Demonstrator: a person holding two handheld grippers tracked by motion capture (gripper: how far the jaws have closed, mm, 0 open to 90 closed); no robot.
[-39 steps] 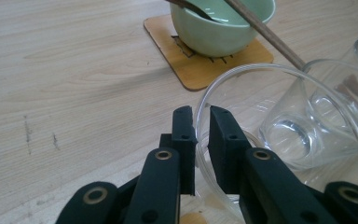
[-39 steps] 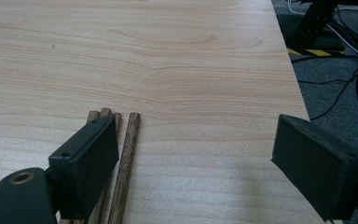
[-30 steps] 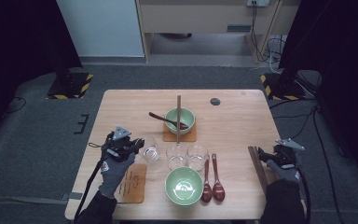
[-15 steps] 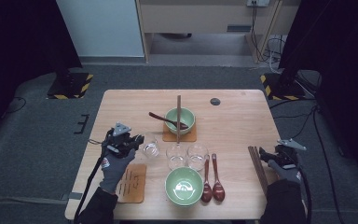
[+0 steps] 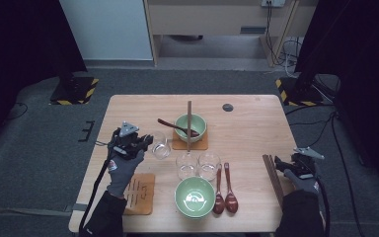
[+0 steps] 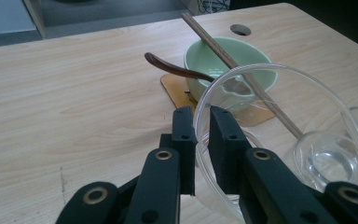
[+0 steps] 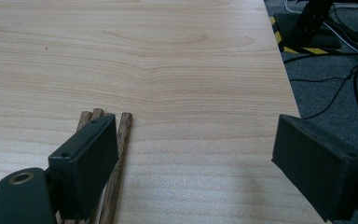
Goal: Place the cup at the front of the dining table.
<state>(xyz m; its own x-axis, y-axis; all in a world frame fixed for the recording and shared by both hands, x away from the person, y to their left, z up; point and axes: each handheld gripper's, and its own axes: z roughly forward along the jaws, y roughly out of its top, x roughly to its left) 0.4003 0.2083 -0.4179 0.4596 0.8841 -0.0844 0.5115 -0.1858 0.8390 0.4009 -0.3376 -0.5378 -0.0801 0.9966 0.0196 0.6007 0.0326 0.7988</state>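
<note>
The left gripper [image 5: 145, 140] points toward three o'clock in the high view, its gloved left hand [image 5: 121, 168] behind it and the forearm coming up from six o'clock. Its jaws are pinched nearly together. The right gripper [image 5: 279, 161] points to nine o'clock, apparently level, jaws spread wide with nothing between them.

The glass [image 6: 284, 140] is clear, round and empty, tipped so its open mouth faces the left claw [image 6: 203, 135]. Its thin rim sits pinched between the two black pads. It is left of the green bowl [image 5: 190, 126], over the bench [image 5: 256, 123].
</note>
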